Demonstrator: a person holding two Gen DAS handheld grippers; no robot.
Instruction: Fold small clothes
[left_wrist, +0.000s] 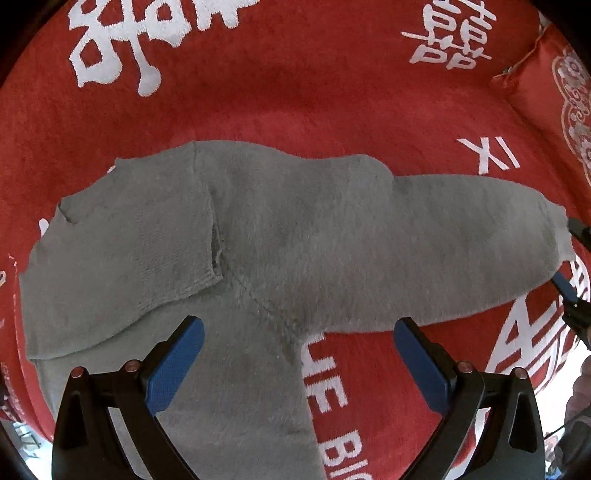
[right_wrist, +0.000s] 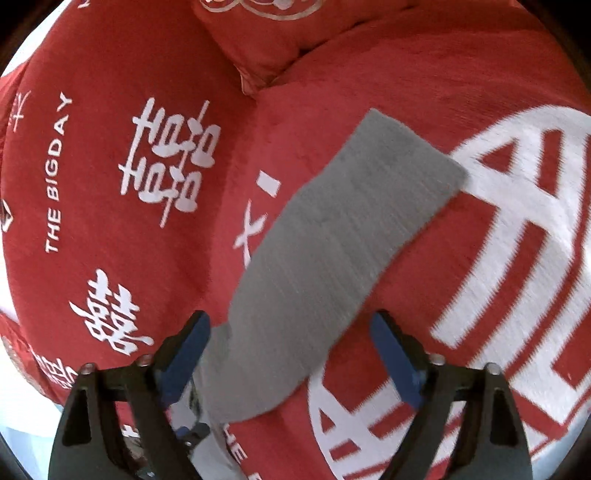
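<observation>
A small grey knitted sweater (left_wrist: 280, 236) lies flat on a red blanket (left_wrist: 295, 96) with white lettering. Its left sleeve (left_wrist: 122, 251) is folded in over the body. Its other sleeve (left_wrist: 480, 243) stretches out to the right. My left gripper (left_wrist: 299, 336) is open and empty, hovering above the sweater's lower part. My right gripper (right_wrist: 290, 332) is open and empty above the outstretched sleeve (right_wrist: 332, 251), whose cuff points away from me. The right gripper's fingertips (left_wrist: 565, 288) show at the sleeve's end in the left wrist view.
A red embroidered cushion (left_wrist: 554, 92) lies at the blanket's far right edge; it also shows in the right wrist view (right_wrist: 266, 40). The blanket's edge and a pale floor (right_wrist: 22, 406) show at lower left of the right wrist view.
</observation>
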